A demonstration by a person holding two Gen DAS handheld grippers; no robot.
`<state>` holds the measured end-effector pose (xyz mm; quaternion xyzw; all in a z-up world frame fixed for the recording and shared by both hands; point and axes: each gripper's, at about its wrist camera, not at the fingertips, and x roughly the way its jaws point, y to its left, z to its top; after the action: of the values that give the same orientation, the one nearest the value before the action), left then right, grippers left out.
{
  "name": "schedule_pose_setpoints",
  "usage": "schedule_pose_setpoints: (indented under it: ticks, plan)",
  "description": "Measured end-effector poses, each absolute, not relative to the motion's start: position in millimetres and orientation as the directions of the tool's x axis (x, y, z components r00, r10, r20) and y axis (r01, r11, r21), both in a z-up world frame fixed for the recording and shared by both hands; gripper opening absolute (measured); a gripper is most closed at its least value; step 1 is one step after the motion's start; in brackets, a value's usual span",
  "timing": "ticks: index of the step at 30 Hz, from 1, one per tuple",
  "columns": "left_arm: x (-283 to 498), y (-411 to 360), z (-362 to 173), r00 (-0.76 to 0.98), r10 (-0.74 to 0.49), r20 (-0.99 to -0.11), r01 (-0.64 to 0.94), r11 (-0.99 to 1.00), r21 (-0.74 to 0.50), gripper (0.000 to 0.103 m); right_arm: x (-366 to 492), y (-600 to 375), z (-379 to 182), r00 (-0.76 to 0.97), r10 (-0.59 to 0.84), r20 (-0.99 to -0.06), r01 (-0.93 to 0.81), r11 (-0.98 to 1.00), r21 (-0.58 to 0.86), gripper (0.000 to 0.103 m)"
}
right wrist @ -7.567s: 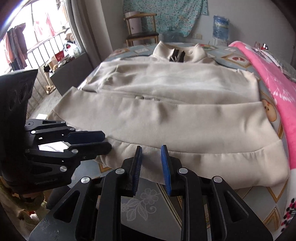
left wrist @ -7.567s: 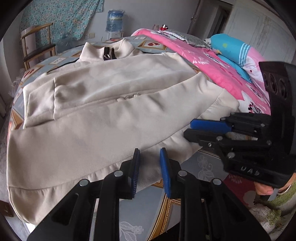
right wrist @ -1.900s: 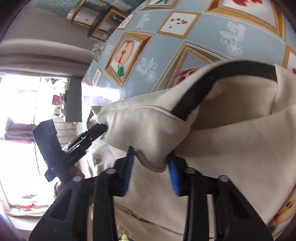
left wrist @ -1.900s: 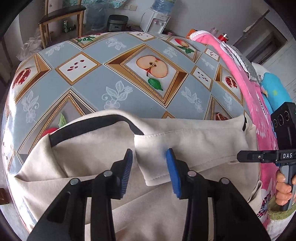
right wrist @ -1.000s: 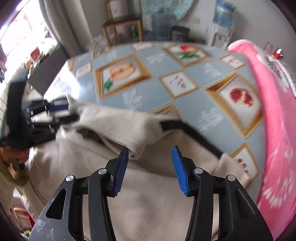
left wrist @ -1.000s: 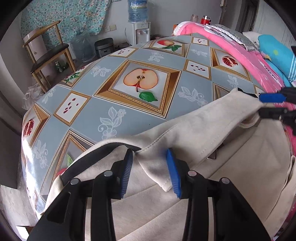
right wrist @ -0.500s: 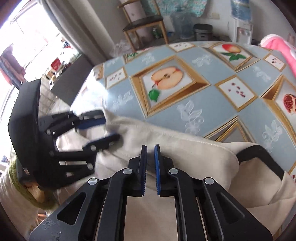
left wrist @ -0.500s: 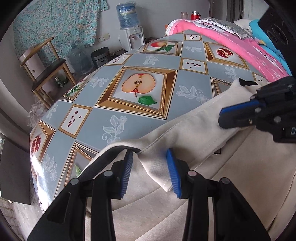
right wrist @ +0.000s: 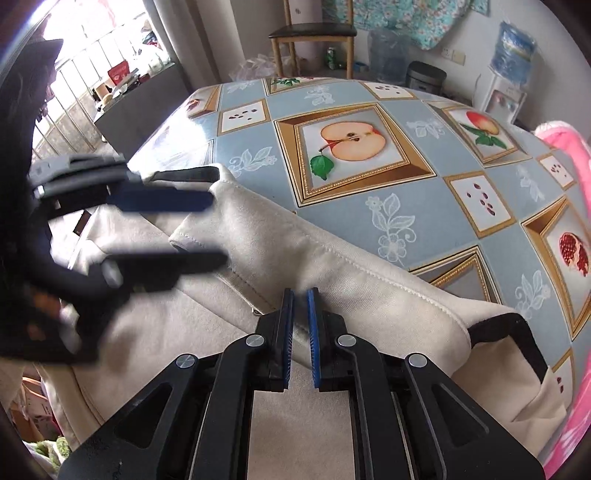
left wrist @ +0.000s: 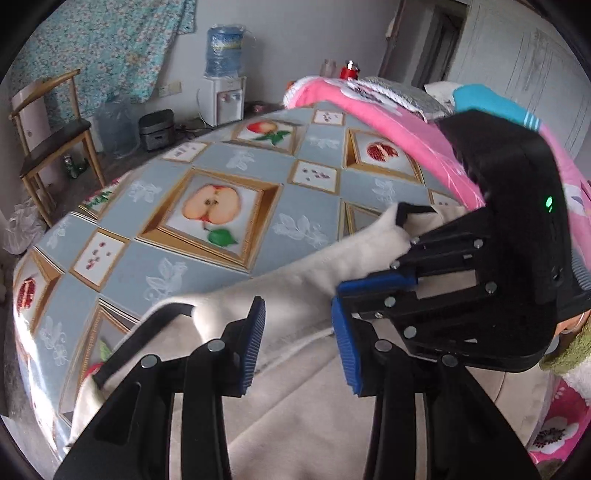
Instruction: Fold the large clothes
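Observation:
A cream jacket (left wrist: 295, 406) with a black-lined collar lies on the fruit-patterned cloth (left wrist: 207, 229). In the left wrist view my left gripper (left wrist: 297, 310) is open and straddles the collar, and the cream cloth runs between its blue pads without being pressed. The right wrist view shows the same gripper (right wrist: 218, 229), blurred, with the collar's end between its fingers. My right gripper (right wrist: 301, 295) is shut on the collar's lower edge of the jacket (right wrist: 332, 266), with only a thin slit between its pads. It sits close beside the left one (left wrist: 343, 299).
A pink quilt (left wrist: 388, 122) lies along the right side of the surface. Beyond the far edge stand a wooden chair (right wrist: 314, 33) and a water dispenser (left wrist: 225, 96). The patterned cloth (right wrist: 369, 192) is bare beyond the collar.
The right gripper's jaws went from wide open to shut, and it moved left along the collar, close to the left gripper. The left gripper lifted slightly, its jaws unchanged.

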<state>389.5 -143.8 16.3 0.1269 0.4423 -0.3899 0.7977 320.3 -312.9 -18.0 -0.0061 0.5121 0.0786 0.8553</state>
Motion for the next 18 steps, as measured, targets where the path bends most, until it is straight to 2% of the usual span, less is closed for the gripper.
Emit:
schedule_pose_setpoints:
  ticks: [2, 5, 6, 8, 9, 10, 15, 17, 18]
  plan:
    - [387.8, -155.9, -0.7, 0.286, -0.445, -0.849, 0.734, 0.671, -0.104, 0.033, 318.4, -315.3, -17.3, 0.463, 0.133, -0.876, -0.131, 0.988, 0.081, 0.009]
    - [384.7, -157.3, -7.7, 0.29, -0.439, -0.85, 0.73, 0.676, -0.1, 0.033, 313.2, -325.6, -11.6, 0.461, 0.139, -0.877, -0.095, 0.99, 0.107, 0.009]
    - [385.2, -156.3, -7.7, 0.286, -0.442, -0.85, 0.725, 0.68, -0.11, 0.033, 308.7, -332.5, -6.4, 0.47, 0.135, -0.872, -0.07, 0.991, 0.116, 0.014]
    - [385.5, -154.4, -9.5, 0.282, -0.443, -0.851, 0.725, 0.68, -0.113, 0.033, 295.8, -352.8, 7.1, 0.501, 0.131, -0.856, -0.001, 0.989, 0.15, 0.035]
    - [384.4, -155.0, -10.1, 0.285, -0.44, -0.852, 0.728, 0.678, -0.106, 0.033, 288.1, -366.5, 13.7, 0.523, 0.128, -0.843, 0.046, 0.983, 0.178, 0.051]
    - [384.3, -155.5, -11.0, 0.288, -0.437, -0.852, 0.73, 0.677, -0.1, 0.033, 282.2, -379.9, 17.9, 0.538, 0.134, -0.832, 0.09, 0.972, 0.215, 0.055]
    - [388.7, -155.8, -12.4, 0.284, -0.442, -0.851, 0.718, 0.686, -0.117, 0.033, 274.1, -420.0, -2.7, 0.474, 0.227, -0.851, 0.236, 0.898, 0.37, 0.055]
    - [388.0, -155.4, -12.3, 0.287, -0.441, -0.85, 0.716, 0.689, -0.115, 0.033, 278.1, -414.7, -12.5, 0.452, 0.244, -0.858, 0.229, 0.898, 0.376, 0.042]
    - [387.6, -155.8, -12.0, 0.29, -0.439, -0.85, 0.717, 0.688, -0.11, 0.033, 280.3, -409.9, -15.6, 0.445, 0.256, -0.858, 0.214, 0.9, 0.379, 0.023]
